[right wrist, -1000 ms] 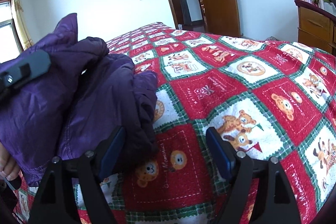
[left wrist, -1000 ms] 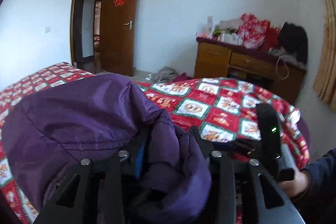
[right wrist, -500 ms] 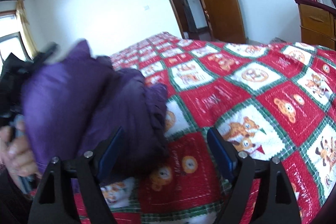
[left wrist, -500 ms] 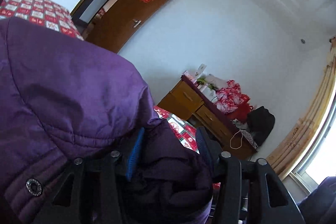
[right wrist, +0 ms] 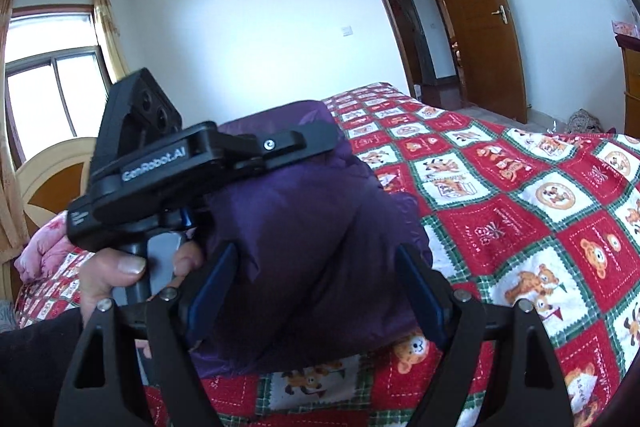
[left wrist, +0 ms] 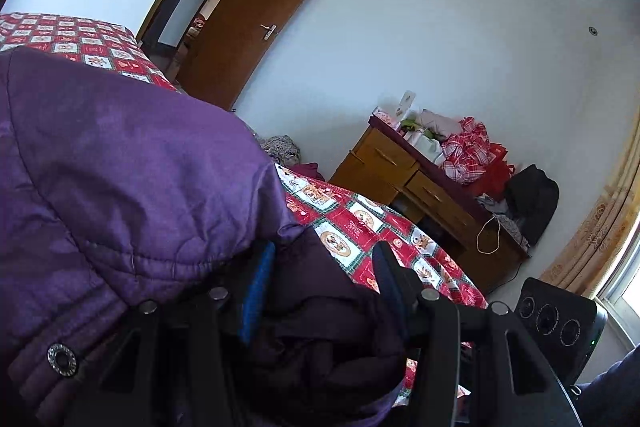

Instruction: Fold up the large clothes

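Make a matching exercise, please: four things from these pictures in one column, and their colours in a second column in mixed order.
Things:
1. jacket
2. door
3. bedspread
4. backpack

Colours:
a. black
b. red, white and green checks
c. purple
d. brown wood

Pairs: 1-c, 2-d, 3-b, 4-a

The purple jacket is quilted padded cloth with a faint sheen, stitched in seams and set with a shiny metal snap. The bed's quilt is matt printed cloth, while the door and the dresser are smooth varnished wood. Both the left gripper and the right gripper look like matt black plastic with bright metal screw heads and blue finger pads.
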Available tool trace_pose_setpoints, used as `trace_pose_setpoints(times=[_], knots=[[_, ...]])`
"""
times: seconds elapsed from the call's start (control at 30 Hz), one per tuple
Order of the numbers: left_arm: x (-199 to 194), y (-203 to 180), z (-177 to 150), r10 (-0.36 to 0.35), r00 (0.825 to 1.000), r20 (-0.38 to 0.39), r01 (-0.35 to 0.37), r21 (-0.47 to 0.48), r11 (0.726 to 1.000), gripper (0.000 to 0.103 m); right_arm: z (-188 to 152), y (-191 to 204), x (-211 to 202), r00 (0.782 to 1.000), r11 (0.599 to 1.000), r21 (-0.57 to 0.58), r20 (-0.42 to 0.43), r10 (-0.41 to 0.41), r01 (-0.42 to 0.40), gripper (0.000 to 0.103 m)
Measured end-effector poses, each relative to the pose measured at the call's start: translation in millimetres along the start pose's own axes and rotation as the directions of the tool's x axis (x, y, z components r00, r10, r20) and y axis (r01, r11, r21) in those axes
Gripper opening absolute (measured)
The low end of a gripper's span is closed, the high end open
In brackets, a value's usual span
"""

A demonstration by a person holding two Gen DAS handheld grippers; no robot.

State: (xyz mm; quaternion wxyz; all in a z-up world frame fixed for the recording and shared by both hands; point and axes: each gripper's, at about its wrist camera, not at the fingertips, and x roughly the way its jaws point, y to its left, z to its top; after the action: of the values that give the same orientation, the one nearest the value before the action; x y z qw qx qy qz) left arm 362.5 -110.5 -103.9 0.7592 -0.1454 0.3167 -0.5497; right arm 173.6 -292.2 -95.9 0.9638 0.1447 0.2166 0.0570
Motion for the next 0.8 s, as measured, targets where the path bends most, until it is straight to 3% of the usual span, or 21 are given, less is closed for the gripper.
trace_pose_setpoints(times=[0.17,0.5,0.8], knots=[[7.1,-4.6,2.5,0.044,0.999,-0.002,-0.044,0.021,0.999,0.053,1.6,-8.8,20.8,0.998,0.999,0.041,-0.063,-0.024,0.027,0.084],[20.3,-14.3,0.5,0.13,0.991,-0.006,-0.129,0.058,0.99,0.054,-3.8,-15.9,27.6,0.994,0.997,0.052,-0.094,-0.051,0.056,0.084],[8.5,-19.3,4.2,0.306,0.951,0.039,-0.308,0.04,0.951,0.054,-7.3,-20.3,34.7,0.988,0.994,0.048,-0.122,-0.091,0.098,0.086]])
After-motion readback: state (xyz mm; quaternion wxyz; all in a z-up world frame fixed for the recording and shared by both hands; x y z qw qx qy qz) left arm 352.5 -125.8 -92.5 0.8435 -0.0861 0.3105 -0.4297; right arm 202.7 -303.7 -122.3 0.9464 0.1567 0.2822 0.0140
